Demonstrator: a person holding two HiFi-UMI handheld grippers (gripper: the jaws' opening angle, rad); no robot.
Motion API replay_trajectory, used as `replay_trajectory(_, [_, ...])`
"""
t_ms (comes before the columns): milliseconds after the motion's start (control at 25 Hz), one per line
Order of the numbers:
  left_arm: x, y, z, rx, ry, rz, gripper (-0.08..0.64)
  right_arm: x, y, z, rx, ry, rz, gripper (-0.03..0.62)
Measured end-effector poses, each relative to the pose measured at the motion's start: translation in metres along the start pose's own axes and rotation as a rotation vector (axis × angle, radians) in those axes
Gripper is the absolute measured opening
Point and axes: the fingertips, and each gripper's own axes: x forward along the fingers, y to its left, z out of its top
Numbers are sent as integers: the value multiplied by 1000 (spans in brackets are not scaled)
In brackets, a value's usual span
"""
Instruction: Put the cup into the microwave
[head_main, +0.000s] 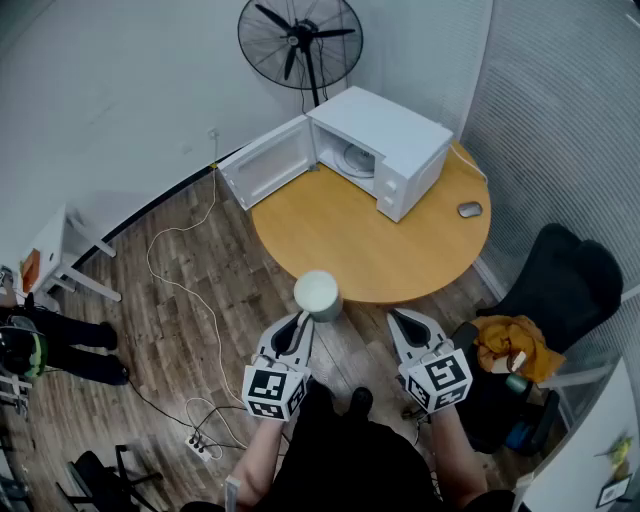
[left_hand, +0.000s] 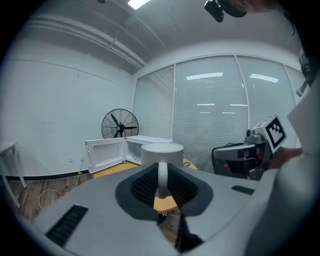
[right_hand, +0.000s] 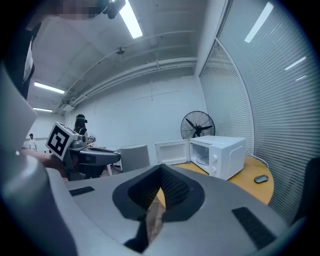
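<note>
My left gripper (head_main: 303, 318) is shut on the handle of a white cup (head_main: 318, 295), which hangs upright just off the near rim of the round wooden table (head_main: 400, 250). In the left gripper view the handle sits between the pads and the cup (left_hand: 161, 152) stands beyond them. A white microwave (head_main: 385, 148) rests at the table's far side, its door (head_main: 268, 162) swung open to the left and the glass turntable showing inside. To the right of the cup, my right gripper (head_main: 398, 318) is shut on nothing; its tips (right_hand: 160, 169) meet, level with the table's near edge.
A grey mouse (head_main: 469, 209) lies on the table right of the microwave. A black floor fan (head_main: 300, 40) stands behind it. A black chair (head_main: 560, 290) with orange cloth is at the right. White cables and a power strip (head_main: 200, 437) trail on the wooden floor.
</note>
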Motion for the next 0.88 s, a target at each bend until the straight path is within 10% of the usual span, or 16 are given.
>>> replay_trajectory(880, [9,37,5,21,-2,-58,41,37,12,7,87,-3,-60,9])
